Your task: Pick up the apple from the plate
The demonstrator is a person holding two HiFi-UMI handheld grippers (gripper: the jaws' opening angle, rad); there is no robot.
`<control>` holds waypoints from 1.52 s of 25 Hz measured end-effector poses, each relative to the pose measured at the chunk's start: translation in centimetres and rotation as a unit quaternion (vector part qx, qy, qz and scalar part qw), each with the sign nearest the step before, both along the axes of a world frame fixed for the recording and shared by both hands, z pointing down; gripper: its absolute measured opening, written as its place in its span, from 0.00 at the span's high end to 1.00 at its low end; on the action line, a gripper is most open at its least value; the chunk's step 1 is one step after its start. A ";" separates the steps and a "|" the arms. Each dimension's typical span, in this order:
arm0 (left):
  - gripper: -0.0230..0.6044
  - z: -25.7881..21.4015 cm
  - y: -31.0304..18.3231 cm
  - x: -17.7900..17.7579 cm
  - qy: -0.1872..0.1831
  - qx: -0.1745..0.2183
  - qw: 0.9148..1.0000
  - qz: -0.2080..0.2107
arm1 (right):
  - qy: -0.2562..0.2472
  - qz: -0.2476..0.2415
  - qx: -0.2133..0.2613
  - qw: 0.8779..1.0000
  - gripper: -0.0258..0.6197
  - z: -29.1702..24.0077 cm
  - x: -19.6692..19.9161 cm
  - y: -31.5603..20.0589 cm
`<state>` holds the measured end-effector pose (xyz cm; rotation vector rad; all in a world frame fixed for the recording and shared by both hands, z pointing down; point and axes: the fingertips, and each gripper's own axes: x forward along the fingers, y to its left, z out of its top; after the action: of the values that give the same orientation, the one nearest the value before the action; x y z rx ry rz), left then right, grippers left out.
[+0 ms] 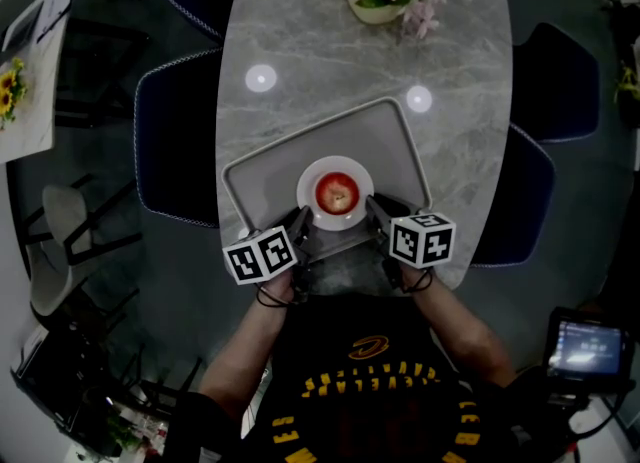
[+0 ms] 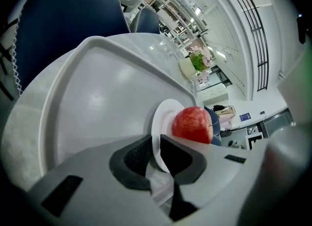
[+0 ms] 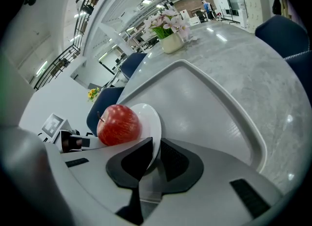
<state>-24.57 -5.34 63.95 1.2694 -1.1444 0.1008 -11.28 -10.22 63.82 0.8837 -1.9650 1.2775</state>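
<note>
While both tools are busy with the dish rather than the fruit, let's work down from the biggest piece. The table (image 1: 330, 61) is a long marble oval, and its near edge curves away right under the person's hands, so anything that rolls toward the near side has very little room before it drops off.

On the near half lies the tray (image 1: 400, 136), grey with a raised rim. That rim is the one real backstop here, and I'd judge it low enough for a fast roller to hop over.

Near the tray's near edge sits the plate (image 1: 308, 181), white, thin and glossy. The left gripper (image 1: 299, 219) has its jaws closed on the near-left rim, and the right gripper (image 1: 376, 207) has its jaws closed on the near-right rim. Whether the plate rests on the tray or hangs just above it, I can't tell. The risk is that a slick rim under small pads could slide out, and an uneven lift from the two sides would tip the dish.

Smallest of all is the apple (image 1: 337, 193), red, round and loose at the plate's centre, with nothing gripping it. Any tilt could send it rolling. And with neither tool free, one must let go first. If the plate is off the tray when that happens, the single remaining pinch may not hold it level.
</note>
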 end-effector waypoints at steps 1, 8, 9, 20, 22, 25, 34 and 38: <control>0.88 0.1 0.1 0.0 -0.001 -0.001 1.000 -0.001 | 0.000 -0.001 0.000 1.000 0.87 0.0 -0.1 0.1; 0.89 0.2 0.1 0.0 -0.002 -0.005 1.000 0.008 | -0.008 0.006 -0.007 1.000 0.88 0.0 0.0 0.1; 0.89 0.2 0.1 0.0 -0.002 -0.006 1.000 0.009 | -0.011 0.009 -0.009 1.000 0.88 0.0 -0.1 0.0; 0.89 -0.1 -0.2 0.9 0.013 -0.005 1.000 0.011 | -0.023 0.033 -0.018 0.999 0.89 0.1 1.0 -0.2; 0.89 -0.2 -0.4 1.2 0.014 -0.003 1.000 0.014 | -0.027 0.038 -0.017 0.999 0.89 0.1 1.3 -0.3; 0.89 -0.4 -0.4 1.8 0.015 0.001 1.000 0.020 | -0.027 0.045 -0.012 0.999 0.89 0.1 2.1 -0.2; 0.90 -1.8 0.7 4.0 0.020 0.014 0.999 0.046 | -0.042 0.078 0.000 0.996 0.89 -1.7 4.4 1.8; 0.90 -2.0 1.2 5.6 0.024 0.016 0.998 0.057 | -0.045 0.087 0.003 0.995 0.89 -2.0 6.2 2.6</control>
<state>-18.93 -4.09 61.91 1.3588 -1.0366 0.1364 -5.12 -7.63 61.86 1.0359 -1.9966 1.4327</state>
